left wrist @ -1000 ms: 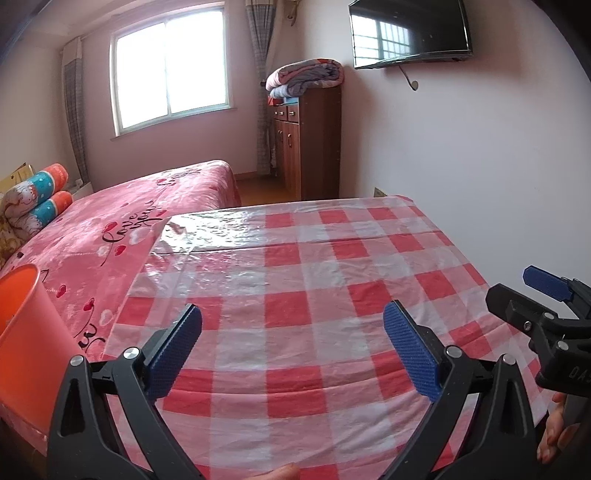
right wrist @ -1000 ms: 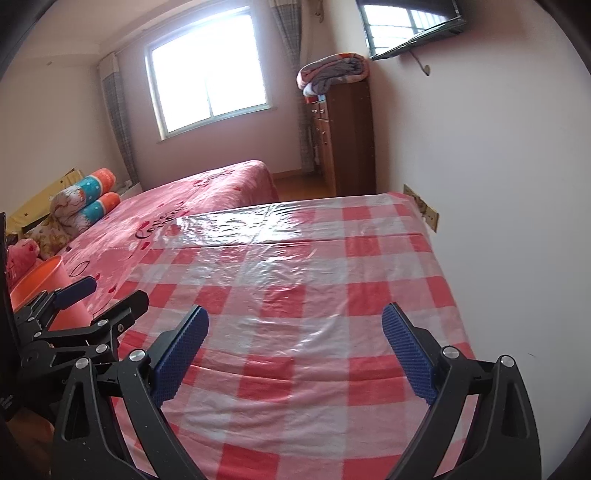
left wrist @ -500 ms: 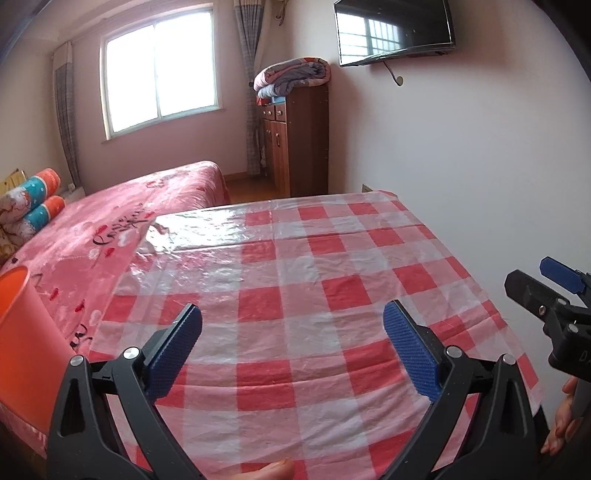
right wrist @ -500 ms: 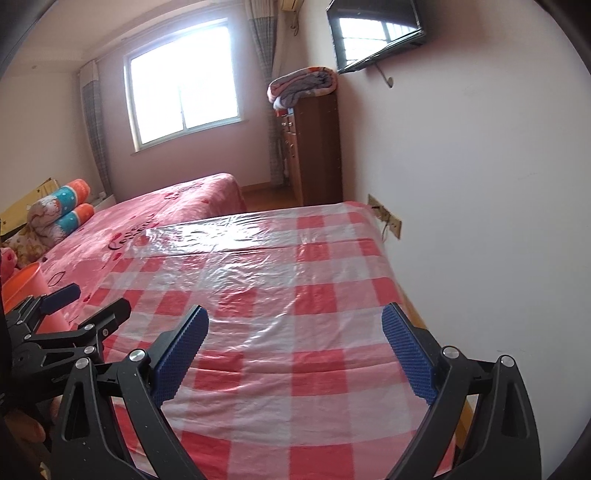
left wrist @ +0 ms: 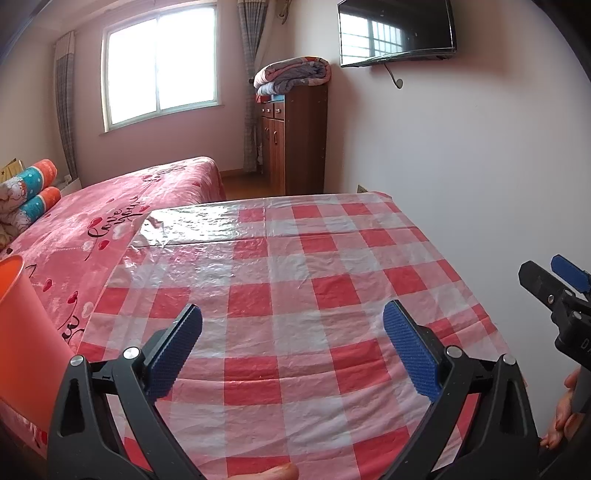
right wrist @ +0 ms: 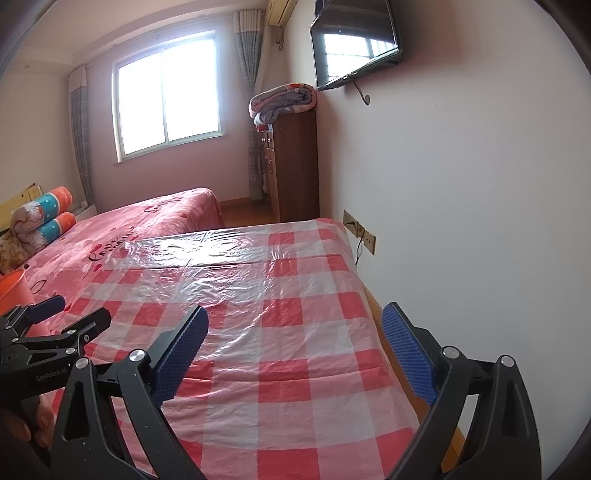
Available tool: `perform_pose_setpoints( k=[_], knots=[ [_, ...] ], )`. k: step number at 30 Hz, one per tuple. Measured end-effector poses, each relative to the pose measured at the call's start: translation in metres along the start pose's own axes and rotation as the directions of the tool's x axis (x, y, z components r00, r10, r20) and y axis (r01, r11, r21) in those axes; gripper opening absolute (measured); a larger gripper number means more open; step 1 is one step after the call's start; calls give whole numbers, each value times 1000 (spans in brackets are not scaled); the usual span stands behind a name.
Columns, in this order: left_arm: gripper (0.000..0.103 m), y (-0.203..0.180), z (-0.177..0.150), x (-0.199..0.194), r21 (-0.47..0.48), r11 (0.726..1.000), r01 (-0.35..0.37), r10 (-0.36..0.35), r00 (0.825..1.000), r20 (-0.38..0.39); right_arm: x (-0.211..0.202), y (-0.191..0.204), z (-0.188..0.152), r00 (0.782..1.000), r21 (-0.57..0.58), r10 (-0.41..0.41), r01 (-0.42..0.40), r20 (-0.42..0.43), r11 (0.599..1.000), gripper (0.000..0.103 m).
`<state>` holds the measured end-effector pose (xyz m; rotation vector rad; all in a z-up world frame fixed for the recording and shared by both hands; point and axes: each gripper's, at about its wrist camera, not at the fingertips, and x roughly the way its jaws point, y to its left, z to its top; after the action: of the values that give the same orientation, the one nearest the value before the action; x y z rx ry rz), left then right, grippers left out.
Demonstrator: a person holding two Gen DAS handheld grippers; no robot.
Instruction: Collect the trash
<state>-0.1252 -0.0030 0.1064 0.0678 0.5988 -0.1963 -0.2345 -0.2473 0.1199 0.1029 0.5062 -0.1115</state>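
My left gripper [left wrist: 293, 347] is open and empty, held above the near part of a table covered with a red-and-white checked plastic cloth [left wrist: 295, 273]. My right gripper [right wrist: 295, 349] is open and empty too, over the table's right side near the wall. Each gripper shows at the edge of the other's view: the right one in the left wrist view [left wrist: 554, 284], the left one in the right wrist view [right wrist: 55, 321]. An orange bin [left wrist: 22, 332] stands at the table's left edge; it also shows in the right wrist view [right wrist: 13, 284]. No trash shows on the cloth.
A pink bed [left wrist: 110, 221] lies left of the table with rolled pillows [left wrist: 26, 188]. A brown cabinet [left wrist: 295, 140] with a folded blanket stands at the far wall. A TV [left wrist: 395, 29] hangs on the right wall. A wall socket [right wrist: 358, 230] sits beside the table.
Both wrist views have shifted and tilted over the last second, the right one turning toward the wall. Both grippers stay open and empty.
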Motion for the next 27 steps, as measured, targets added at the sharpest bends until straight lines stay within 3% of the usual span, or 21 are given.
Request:
perform_pose_setpoints(
  k=[27],
  knots=[
    [99,-3,-2,1,9,1000,2,-2,1000,-3,9,10,-9,999,-45,-35,34,-11,998,94]
  ],
)
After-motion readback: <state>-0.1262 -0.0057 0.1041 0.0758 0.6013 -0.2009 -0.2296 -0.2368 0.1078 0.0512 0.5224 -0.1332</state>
